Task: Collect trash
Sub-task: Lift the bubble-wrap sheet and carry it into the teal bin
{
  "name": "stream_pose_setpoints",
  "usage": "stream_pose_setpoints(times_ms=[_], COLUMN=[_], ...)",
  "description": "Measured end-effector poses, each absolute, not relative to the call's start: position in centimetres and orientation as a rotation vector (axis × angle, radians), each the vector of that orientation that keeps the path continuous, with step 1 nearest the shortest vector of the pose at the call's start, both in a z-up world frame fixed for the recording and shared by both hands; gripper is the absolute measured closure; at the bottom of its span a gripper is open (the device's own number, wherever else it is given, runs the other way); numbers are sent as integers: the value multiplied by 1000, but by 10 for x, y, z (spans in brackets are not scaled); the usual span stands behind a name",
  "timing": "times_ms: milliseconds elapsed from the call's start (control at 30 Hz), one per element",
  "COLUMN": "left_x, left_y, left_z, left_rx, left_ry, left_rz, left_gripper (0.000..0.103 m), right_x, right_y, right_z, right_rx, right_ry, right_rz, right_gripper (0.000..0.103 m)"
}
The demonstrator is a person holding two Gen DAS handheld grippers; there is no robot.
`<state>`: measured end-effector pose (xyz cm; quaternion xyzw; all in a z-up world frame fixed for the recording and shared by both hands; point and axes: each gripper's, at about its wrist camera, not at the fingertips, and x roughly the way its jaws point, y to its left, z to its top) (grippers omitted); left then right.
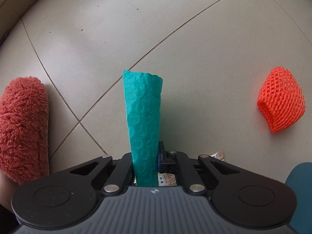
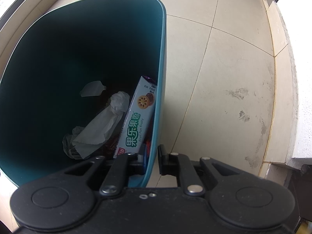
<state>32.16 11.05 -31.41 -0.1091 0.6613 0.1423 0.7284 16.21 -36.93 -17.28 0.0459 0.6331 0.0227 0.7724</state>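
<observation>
Left wrist view: the left gripper (image 1: 145, 161) has its jaws clamped on a teal bubble-wrap mailer (image 1: 143, 117), folded into a narrow strip. The strip's long axis runs along the fingers, its free end pointing toward 12 o'clock above the tiled floor (image 1: 175, 29). An orange foam fruit net (image 1: 280, 100) lies on the floor at 3 o'clock, well apart from the strip. A red fluffy slipper (image 1: 23, 126) lies at 9 o'clock. A small wrapper (image 1: 218, 154) shows just beyond the gripper.

Right wrist view: the right gripper (image 2: 152, 159) has its jaws closed on the wall of a teal trash bin (image 2: 161, 58). Inside, a biscuit box (image 2: 137, 122) leans against that wall, long axis toward 12 o'clock, beside crumpled tissue paper (image 2: 105, 124).
</observation>
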Motion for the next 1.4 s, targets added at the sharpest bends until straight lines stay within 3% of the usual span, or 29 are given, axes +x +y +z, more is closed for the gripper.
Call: stream_pose_setpoints(times_ms=[467,867,1067,1400], left_x=[302,248,232,226], left_y=[21,-111,-171,-220], left_z=[-159,-40,-34,-73], left_rx=[-216,-71,-2,10], left_ry=[1291,1165,1166,1206], left_rz=[59,-299,-411,-463], left_gripper=[100,100,99,99], right_x=[158,158,157,151], right_y=[-361,-372,-373,-379], right_z=[-177,-168,-165,-158], right_rx=[41,84,81,104], right_ry=[1349,1332,1326,1310], right_rz=[28,19,36,56], right_gripper=[96,96,95,93])
